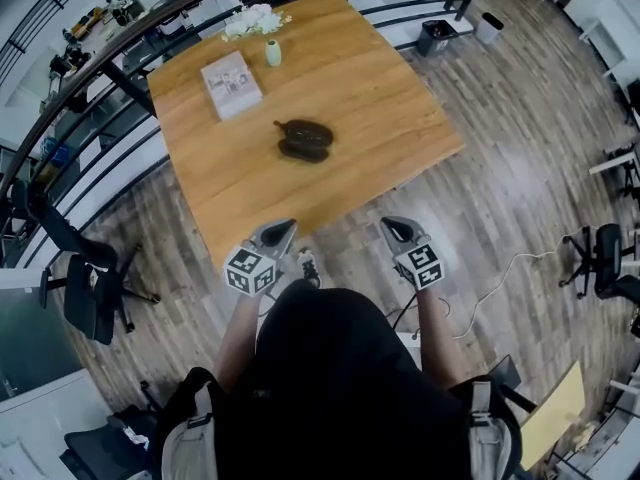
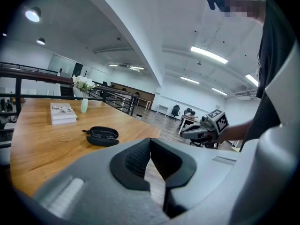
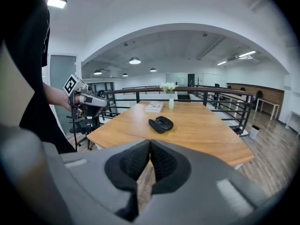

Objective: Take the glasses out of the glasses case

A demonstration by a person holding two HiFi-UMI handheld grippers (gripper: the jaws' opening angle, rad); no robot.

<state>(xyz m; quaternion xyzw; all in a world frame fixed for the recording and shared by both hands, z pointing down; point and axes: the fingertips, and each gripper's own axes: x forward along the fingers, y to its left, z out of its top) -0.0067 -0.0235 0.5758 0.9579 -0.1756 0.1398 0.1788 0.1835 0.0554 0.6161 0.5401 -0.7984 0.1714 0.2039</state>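
A dark glasses case (image 1: 304, 139) lies open near the middle of the wooden table (image 1: 390, 108), with glasses resting in its lower half (image 2: 102, 136). It also shows past my right jaws (image 3: 161, 123). My left gripper (image 1: 281, 232) and right gripper (image 1: 394, 228) are held close to my body, short of the table's near edge and well away from the case. Each points toward the table. The left gripper (image 2: 150, 142) is shut with nothing between its pads. The right gripper (image 3: 150, 144) is shut and empty too.
A white book (image 1: 231, 84), a small pale vase (image 1: 273, 53) and white flowers (image 1: 255, 18) stand at the table's far side. A black railing (image 1: 90, 68) runs behind and to the left. Office chairs stand at the left (image 1: 90, 288) and right (image 1: 605, 258) on the wood floor.
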